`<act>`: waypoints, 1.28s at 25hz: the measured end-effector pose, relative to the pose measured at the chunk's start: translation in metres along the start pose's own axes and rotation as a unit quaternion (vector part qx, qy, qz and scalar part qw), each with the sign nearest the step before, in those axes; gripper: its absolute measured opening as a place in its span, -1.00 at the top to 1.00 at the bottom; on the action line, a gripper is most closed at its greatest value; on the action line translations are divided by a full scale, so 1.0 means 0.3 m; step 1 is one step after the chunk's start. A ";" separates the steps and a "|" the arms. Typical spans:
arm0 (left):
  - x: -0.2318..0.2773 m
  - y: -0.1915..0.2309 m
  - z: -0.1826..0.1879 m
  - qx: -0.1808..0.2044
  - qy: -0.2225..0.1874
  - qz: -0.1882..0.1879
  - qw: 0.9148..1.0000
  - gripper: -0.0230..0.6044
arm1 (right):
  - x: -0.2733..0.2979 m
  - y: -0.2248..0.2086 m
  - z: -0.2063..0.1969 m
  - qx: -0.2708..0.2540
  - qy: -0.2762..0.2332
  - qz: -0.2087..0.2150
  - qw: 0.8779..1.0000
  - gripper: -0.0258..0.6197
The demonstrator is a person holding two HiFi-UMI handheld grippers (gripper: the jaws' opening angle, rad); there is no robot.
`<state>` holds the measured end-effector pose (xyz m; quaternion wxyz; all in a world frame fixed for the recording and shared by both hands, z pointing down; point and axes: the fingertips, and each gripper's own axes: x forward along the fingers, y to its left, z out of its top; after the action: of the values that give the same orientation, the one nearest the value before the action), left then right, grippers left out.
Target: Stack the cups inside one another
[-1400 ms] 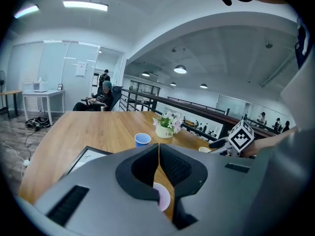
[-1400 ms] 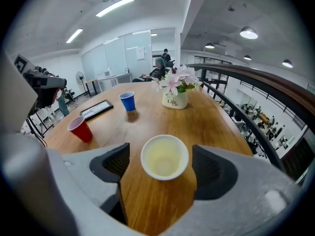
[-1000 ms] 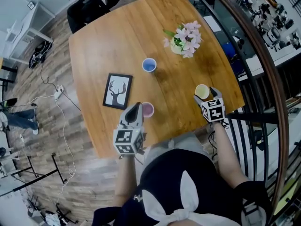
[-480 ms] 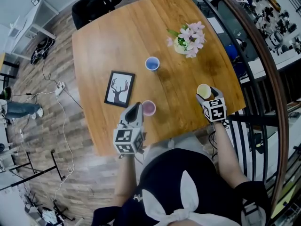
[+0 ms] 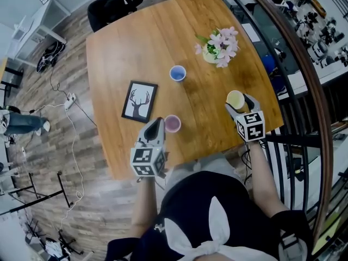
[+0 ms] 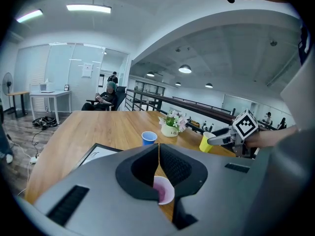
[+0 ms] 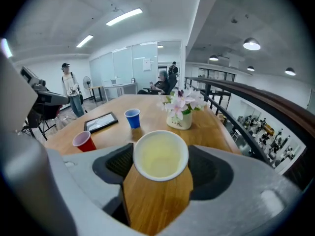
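Observation:
A yellow cup [image 7: 160,156] sits between the pads of my right gripper [image 7: 160,167]. Its jaws have just been closing, and they now press on the cup's sides. In the head view that yellow cup [image 5: 235,98] is held in the right gripper [image 5: 238,103] above the table's near right corner. A red cup [image 5: 172,123] stands upright on the table near the front edge. My left gripper [image 5: 157,124] rests just left of it, with the pads shut together and nothing between them. A blue cup [image 5: 178,73] stands upright farther back, at mid-table.
The wooden table [image 5: 125,53] also carries a vase of pink flowers [image 5: 216,47] at the back right and a framed deer picture [image 5: 139,101] at the left. A dark metal railing [image 5: 293,118] runs close along the table's right side.
The right gripper has risen a little with the yellow cup in it. The left gripper and the other two cups have not moved.

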<state>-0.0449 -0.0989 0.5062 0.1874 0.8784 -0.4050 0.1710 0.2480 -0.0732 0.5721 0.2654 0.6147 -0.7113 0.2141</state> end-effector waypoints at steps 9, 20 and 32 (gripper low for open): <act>-0.034 0.047 0.004 -0.009 -0.013 0.012 1.000 0.85 | -0.120 0.083 0.282 -0.033 -0.100 0.025 0.994 -0.15; -0.052 0.062 0.055 -0.019 -0.026 0.019 0.999 0.85 | -0.154 0.200 0.380 -0.060 -0.128 0.059 0.988 -0.15; -0.052 0.099 0.039 -0.017 -0.026 0.028 0.999 0.85 | -0.077 0.278 0.422 -0.081 -0.124 0.094 0.985 -0.14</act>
<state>-0.0757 -0.1121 0.4947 0.1866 0.8674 -0.4374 0.1467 0.1535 -0.1227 0.4618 0.2026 0.5433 -0.8083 0.1024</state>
